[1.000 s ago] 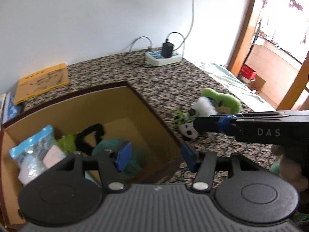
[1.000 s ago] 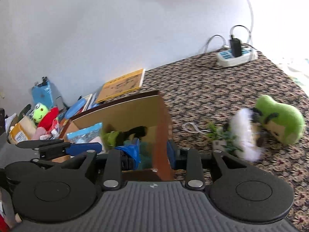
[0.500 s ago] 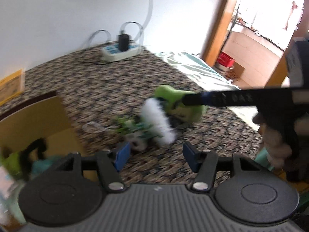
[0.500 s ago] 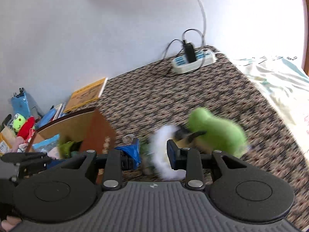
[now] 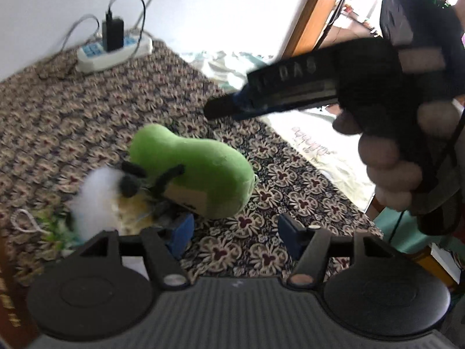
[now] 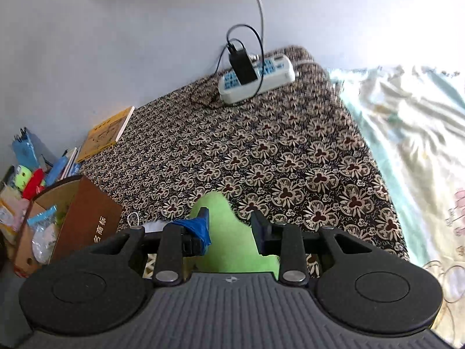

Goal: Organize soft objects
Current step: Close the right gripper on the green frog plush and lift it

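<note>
Biggest thing in view is the patterned cloth [image 6: 290, 157] that covers the surface, w/ a pale bedsheet [image 6: 407, 133] along its right edge, so it reads as a bed rather than a tabletop. At the left edge stands the brown cardboard box [image 6: 87, 218], open on top, already holding a few bagged and soft bits; prob. the drop spot for the sort. Next down in size: the green plush toy [image 5: 203, 171], lying on its side on the cloth near the middle, touching a white fluffy item [image 5: 96, 192] and some green leafy bits [image 5: 55, 226] to its left. Far back by the wall sits a white power strip [image 6: 255, 81] w/ a black charger plugged in, well apart from the toys. Step in hand, by my read: approach for the pick of the green plush, not yet gripped. Right hand-held gripper [image 6: 231, 232] hangs just over the plush w/ the green body showing between its fingers, jaws parted and pads not pressing on it as far as I can tell. Left hand-held gripper [image 5: 232, 235] is empty, jaws opening, only bare cloth between them, plush just ahead and left. Next move likely calls for lowering the right one so the pads straddle the plush's narrower end, closing gently since it'll squash, then carrying it left to the box w/o dragging the fluffy item along.
</note>
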